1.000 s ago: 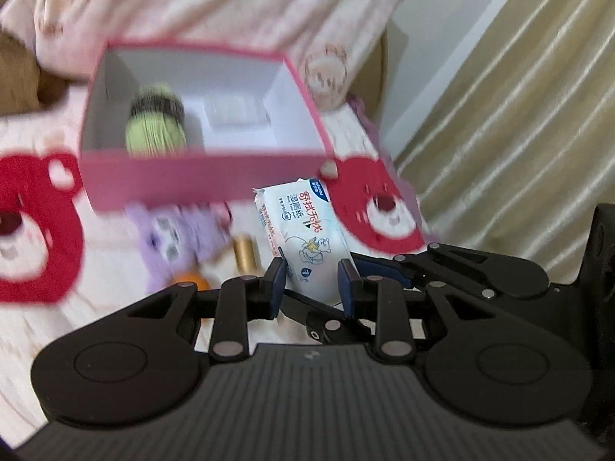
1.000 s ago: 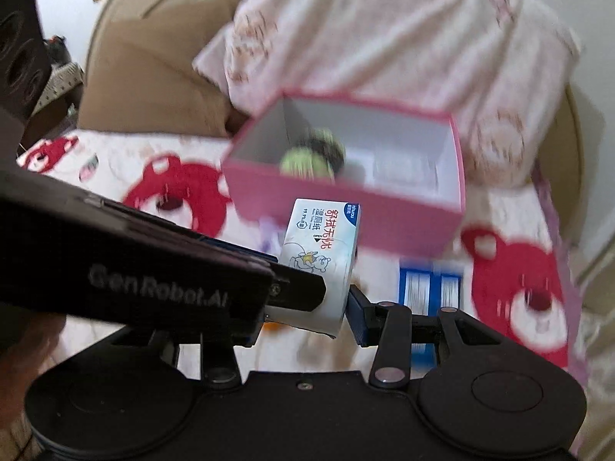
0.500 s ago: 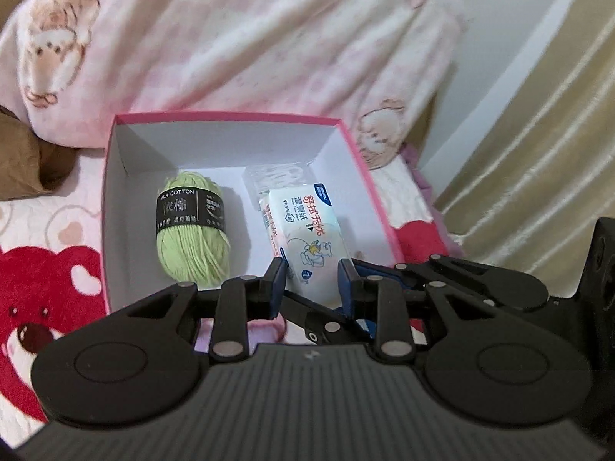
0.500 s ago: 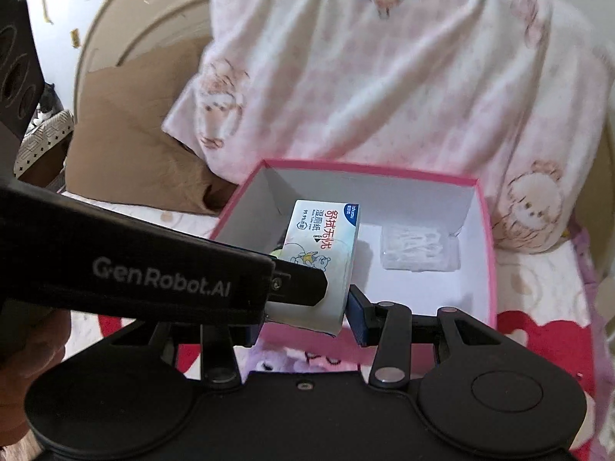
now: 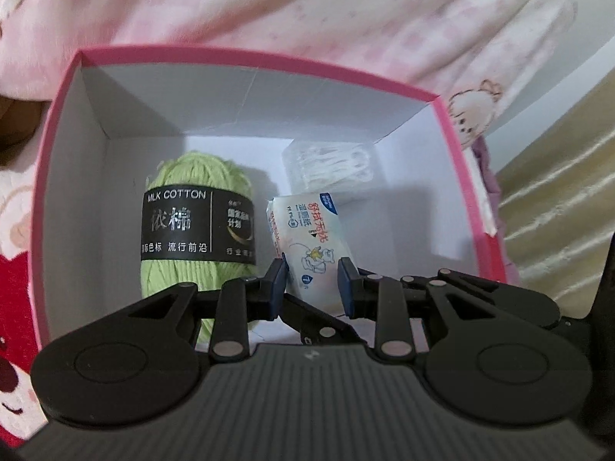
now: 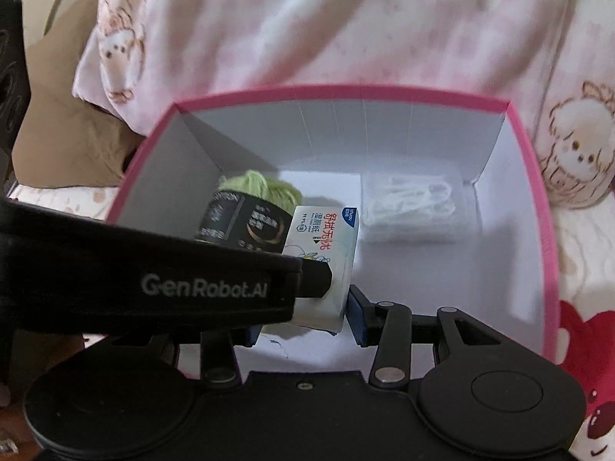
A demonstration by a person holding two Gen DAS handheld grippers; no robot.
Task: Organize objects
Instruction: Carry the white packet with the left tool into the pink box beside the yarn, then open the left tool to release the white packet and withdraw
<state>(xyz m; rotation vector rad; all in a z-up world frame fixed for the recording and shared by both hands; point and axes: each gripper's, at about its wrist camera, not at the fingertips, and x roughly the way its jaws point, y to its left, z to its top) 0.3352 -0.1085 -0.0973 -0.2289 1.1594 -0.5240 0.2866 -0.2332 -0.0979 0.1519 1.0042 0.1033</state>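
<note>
Left wrist view shows the tissue pack (image 5: 307,246) just below centre of the frame, pinched between my left gripper (image 5: 312,282)'s two blue fingers (image 5: 277,282), which are closed to the pack's width and pressing its sides. The pack hangs tilted inside the pink box (image 5: 459,176), low over the white floor; whether its bottom edge already touches I cannot tell. To its left, close beside it, lies the green yarn ball (image 5: 196,226) with its black label, and above it toward the upper right of the box sits a clear bag of cotton swabs (image 5: 332,167) against the far wall.

In the right wrist view the same pack sits at centre, with the left gripper's arm crossing from the left edge over it. My right gripper (image 6: 301,320) is low in the frame around the pack's lower end: one blue finger (image 6: 355,320) stands just beside the pack's right edge, but the other is mostly hidden behind the arm, so I cannot tell whether these fingers are gripping or only bracketing it.

Outside the box, a pink bear-print quilt (image 6: 346,19) fills the top of both frames, and the bed sheet (image 6: 580,330) with red bears shows at the lower corners.

I judge I am at the placing step. Next I would lower the pack into the free gap between yarn and swabs, spread the fingers, and withdraw straight up without nudging the yarn.
</note>
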